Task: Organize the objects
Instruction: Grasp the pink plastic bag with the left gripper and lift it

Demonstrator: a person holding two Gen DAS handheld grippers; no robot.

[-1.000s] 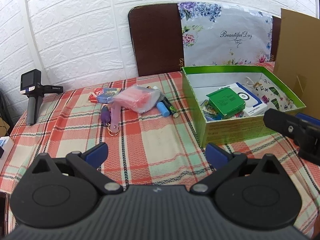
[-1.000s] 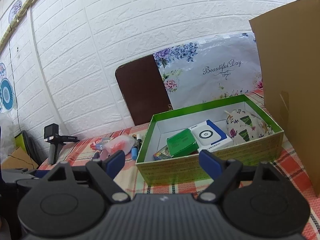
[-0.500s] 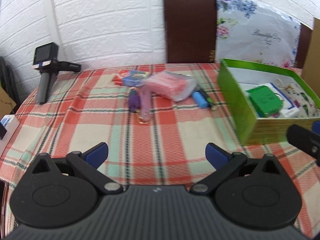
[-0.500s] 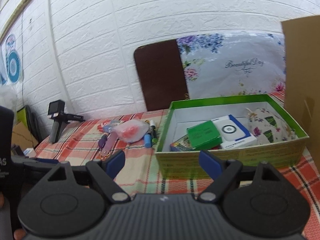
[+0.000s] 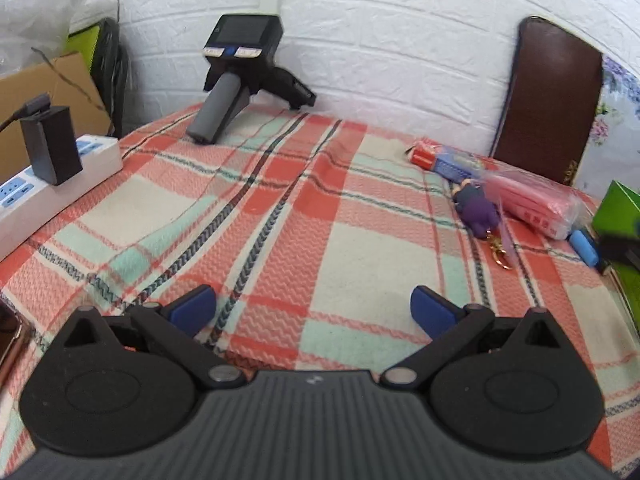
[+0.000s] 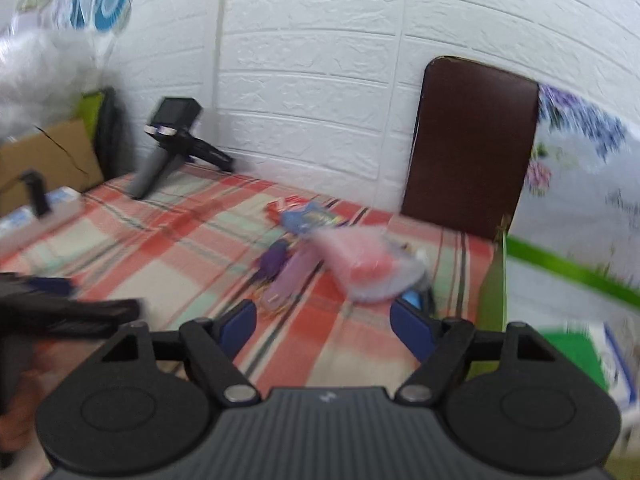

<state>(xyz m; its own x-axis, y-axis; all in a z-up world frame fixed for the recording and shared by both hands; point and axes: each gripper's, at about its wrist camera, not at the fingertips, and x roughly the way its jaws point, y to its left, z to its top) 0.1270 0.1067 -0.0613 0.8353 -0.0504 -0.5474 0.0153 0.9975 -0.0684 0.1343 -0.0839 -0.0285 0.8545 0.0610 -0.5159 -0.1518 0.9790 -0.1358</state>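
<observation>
A: What does the left gripper [image 5: 312, 308] look like?
B: A ribbed dark grey body at 6 o'clock, two black rounded plates with raised discs at 7 and 5, black link arms on silver pivot screws, and blue pads [image 5: 192, 308] at the tips

A: And the right gripper [image 6: 324, 326]?
B: The same build: ribbed grey housing with a small pale mark on its top edge, black plates, silver screws, blue fingertips [image 6: 412, 330]. The picture is blurred, so finer marks can't be read
</observation>
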